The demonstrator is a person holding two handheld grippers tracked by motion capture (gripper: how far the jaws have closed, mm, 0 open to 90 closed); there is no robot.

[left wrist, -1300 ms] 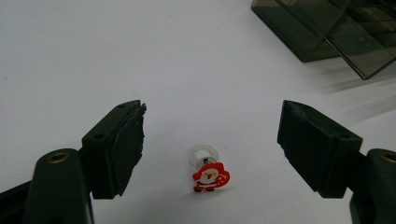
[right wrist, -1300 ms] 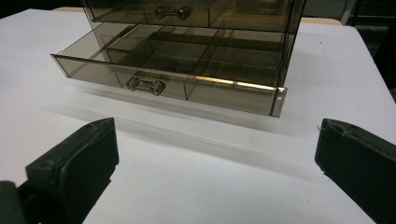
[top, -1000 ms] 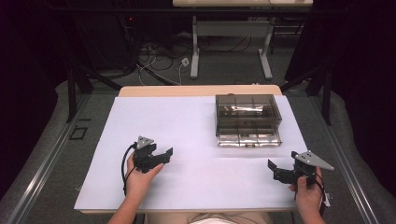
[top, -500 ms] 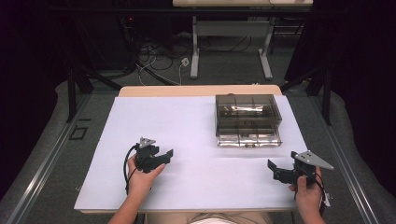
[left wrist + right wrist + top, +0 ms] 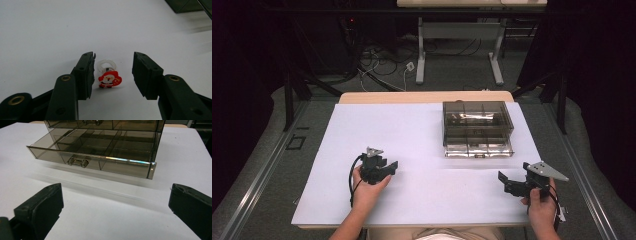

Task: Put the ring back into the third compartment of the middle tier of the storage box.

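A small toy ring [image 5: 108,75] with a clear band and a red Santa figure lies on the white table top [image 5: 50,30]. It sits between the jaws of my left gripper [image 5: 113,54], close to the left-hand pad [image 5: 86,72] with a wider gap on the other side. These jaws have just been closing, and neither pad presses on the ring. In the high view the left gripper [image 5: 389,166] is at the table's front left. My right gripper [image 5: 504,182] hovers at the front right, open wide [image 5: 116,188] with nothing between its pads.
A smoky clear drawer box [image 5: 477,120] stands at the back right of the table. Its lower drawer [image 5: 92,155] is pulled out toward the right gripper and is divided into several compartments. Cables and desk legs [image 5: 419,55] lie on the floor beyond the table.
The left gripper's jaws stand a little closer together than before. Both hands stay roughly where they were.
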